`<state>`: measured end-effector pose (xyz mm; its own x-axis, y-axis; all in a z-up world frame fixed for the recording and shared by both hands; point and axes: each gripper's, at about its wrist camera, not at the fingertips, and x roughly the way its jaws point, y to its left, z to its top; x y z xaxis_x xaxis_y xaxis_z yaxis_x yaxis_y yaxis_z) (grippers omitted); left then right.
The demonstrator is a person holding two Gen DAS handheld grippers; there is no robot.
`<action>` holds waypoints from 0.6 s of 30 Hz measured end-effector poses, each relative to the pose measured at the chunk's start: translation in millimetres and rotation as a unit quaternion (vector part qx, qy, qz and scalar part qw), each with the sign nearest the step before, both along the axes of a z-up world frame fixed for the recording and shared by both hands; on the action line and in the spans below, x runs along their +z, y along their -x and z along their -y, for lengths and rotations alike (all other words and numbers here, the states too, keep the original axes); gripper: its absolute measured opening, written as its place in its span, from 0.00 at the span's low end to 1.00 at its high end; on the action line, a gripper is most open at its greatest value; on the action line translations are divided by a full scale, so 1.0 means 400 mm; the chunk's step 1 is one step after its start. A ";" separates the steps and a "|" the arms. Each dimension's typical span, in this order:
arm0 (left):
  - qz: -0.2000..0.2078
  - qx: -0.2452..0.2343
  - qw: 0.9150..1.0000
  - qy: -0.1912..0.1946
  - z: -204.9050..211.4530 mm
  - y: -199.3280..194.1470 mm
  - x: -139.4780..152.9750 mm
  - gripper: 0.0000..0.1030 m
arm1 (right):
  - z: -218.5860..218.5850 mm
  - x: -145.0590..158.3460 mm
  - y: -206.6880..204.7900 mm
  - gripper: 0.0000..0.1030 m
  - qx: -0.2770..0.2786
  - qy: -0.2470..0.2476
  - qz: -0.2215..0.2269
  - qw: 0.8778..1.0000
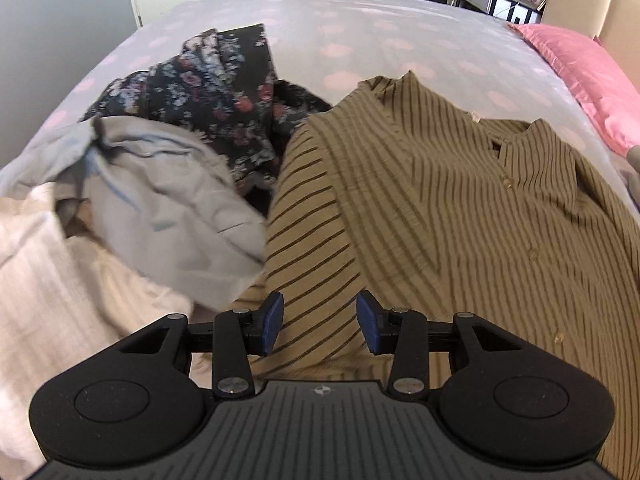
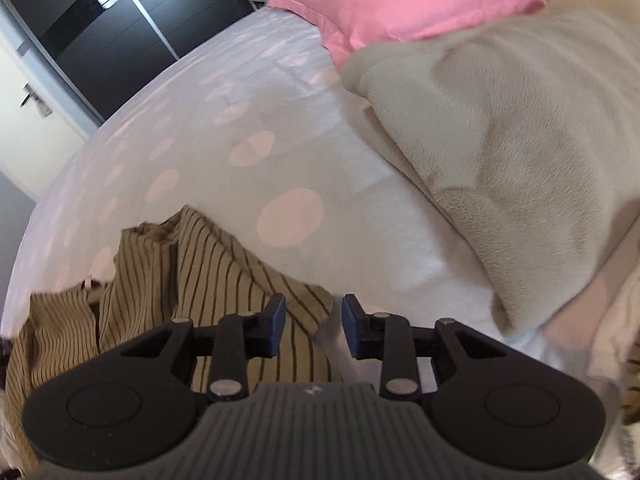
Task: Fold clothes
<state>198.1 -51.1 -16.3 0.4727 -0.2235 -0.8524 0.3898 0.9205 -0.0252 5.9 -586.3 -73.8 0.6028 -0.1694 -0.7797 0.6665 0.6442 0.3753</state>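
An olive striped button shirt (image 1: pixel 440 200) lies spread on the bed, collar toward the pink pillow. My left gripper (image 1: pixel 320 326) hovers open over its lower part, blue pads apart, nothing between them. In the right wrist view a corner of the same striped shirt (image 2: pixel 208 272) lies bunched at the lower left. My right gripper (image 2: pixel 314 326) is open just above that corner's tip, with the left finger over the cloth and the right finger over the sheet.
A pile of clothes sits left of the shirt: a dark floral garment (image 1: pixel 208 92), a pale blue one (image 1: pixel 160 196), a cream one (image 1: pixel 52 280). A pink pillow (image 2: pixel 400 0) and beige fleece blanket (image 2: pixel 520 160) lie on the dotted bedsheet (image 2: pixel 240 152). Dark wardrobe (image 2: pixel 100 20) behind.
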 end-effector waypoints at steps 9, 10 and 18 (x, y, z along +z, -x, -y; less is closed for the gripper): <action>-0.021 -0.014 1.000 0.010 0.045 -0.016 -0.042 0.37 | 0.050 -0.121 -0.081 0.15 -0.015 -0.080 -0.008 0.997; -0.023 -0.013 1.000 0.007 0.043 -0.019 -0.046 0.37 | 0.046 -0.118 -0.085 0.05 -0.010 -0.072 -0.007 0.997; -0.038 0.016 0.999 0.019 0.001 -0.031 -0.053 0.37 | 0.045 0.016 -0.106 0.02 -0.009 0.060 0.009 0.998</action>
